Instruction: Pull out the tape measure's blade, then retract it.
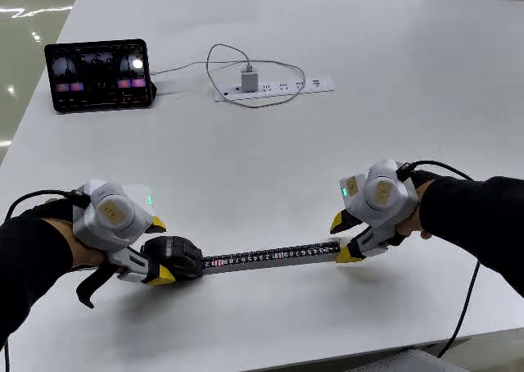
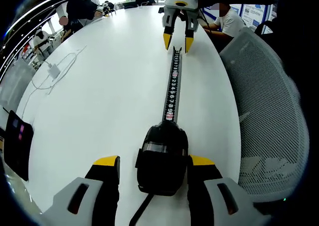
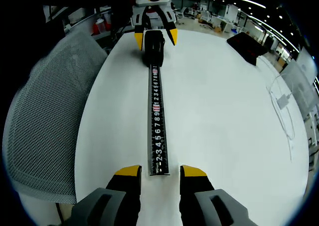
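Observation:
A black tape measure case (image 1: 174,257) lies near the front edge of the white table (image 1: 270,167). Its blade (image 1: 270,256) is drawn out flat to the right. My left gripper (image 1: 160,251) straddles the case (image 2: 162,156): one finger touches it, and a narrow gap shows at the other yellow-tipped finger (image 2: 106,162). My right gripper (image 1: 342,241) is at the blade's free end. In the right gripper view the blade tip (image 3: 159,170) lies between the open jaws of that gripper (image 3: 160,172), with a gap on each side.
A dark tablet (image 1: 100,74) stands at the back left. A white power strip (image 1: 274,86) with a charger and a looped cable lies behind the middle. A grey mesh chair (image 2: 264,96) stands at the table's front edge.

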Tool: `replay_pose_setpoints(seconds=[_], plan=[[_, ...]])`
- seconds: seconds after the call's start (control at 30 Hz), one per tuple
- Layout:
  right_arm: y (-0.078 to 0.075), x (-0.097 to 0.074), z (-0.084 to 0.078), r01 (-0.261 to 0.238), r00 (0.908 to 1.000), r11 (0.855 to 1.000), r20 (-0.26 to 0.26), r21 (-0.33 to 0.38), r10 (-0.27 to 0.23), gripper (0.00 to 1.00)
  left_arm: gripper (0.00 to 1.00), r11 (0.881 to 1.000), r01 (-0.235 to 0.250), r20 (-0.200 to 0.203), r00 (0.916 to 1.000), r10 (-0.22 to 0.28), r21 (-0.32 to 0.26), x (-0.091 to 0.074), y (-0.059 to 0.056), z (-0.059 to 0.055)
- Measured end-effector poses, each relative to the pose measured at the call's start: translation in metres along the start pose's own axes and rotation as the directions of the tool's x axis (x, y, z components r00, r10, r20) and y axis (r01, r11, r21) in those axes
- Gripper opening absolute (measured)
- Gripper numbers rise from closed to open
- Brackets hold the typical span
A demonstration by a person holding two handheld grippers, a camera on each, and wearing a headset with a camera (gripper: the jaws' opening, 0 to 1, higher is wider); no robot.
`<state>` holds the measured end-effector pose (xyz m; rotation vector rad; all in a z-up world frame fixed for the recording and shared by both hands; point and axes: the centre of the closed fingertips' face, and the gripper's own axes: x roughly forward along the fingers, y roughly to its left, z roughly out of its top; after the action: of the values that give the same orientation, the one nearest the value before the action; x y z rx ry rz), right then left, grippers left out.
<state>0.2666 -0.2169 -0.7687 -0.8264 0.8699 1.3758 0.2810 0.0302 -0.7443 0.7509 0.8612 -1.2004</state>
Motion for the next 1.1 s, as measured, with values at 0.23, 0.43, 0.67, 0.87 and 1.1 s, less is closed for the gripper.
replay_pose_setpoints(seconds=[0.23,0.43,0.67,0.87,1.1], plan=[[0.004,-0.003,0.002,-0.006,1.0000,1.000,0.003,0.000,0.006,0.31,0.62,1.000,0.009,0.008,0.9999,-0.009,-0.022,-0.006,-0.003,0.001],[0.006,-0.006,0.003,0.008,0.9999,1.000,0.012,0.028,-0.008,0.37,0.65,1.000,0.015,0.005,0.9999,-0.015,-0.026,-0.006,-0.004,-0.002],[0.009,-0.012,0.002,0.023,0.9992,0.999,0.031,0.044,-0.025,0.43,0.77,0.999,0.047,0.013,0.9988,-0.047,-0.009,-0.006,-0.013,-0.002],[0.008,-0.015,0.002,0.037,0.9983,0.998,0.043,0.046,-0.039,0.49,0.85,0.998,0.049,0.041,0.9981,-0.047,-0.048,-0.006,-0.012,-0.001],[0.014,-0.015,0.000,0.031,0.9991,0.998,0.026,0.054,-0.032,0.54,0.99,0.997,0.001,0.056,0.9985,0.003,-0.075,-0.008,-0.006,-0.008]])
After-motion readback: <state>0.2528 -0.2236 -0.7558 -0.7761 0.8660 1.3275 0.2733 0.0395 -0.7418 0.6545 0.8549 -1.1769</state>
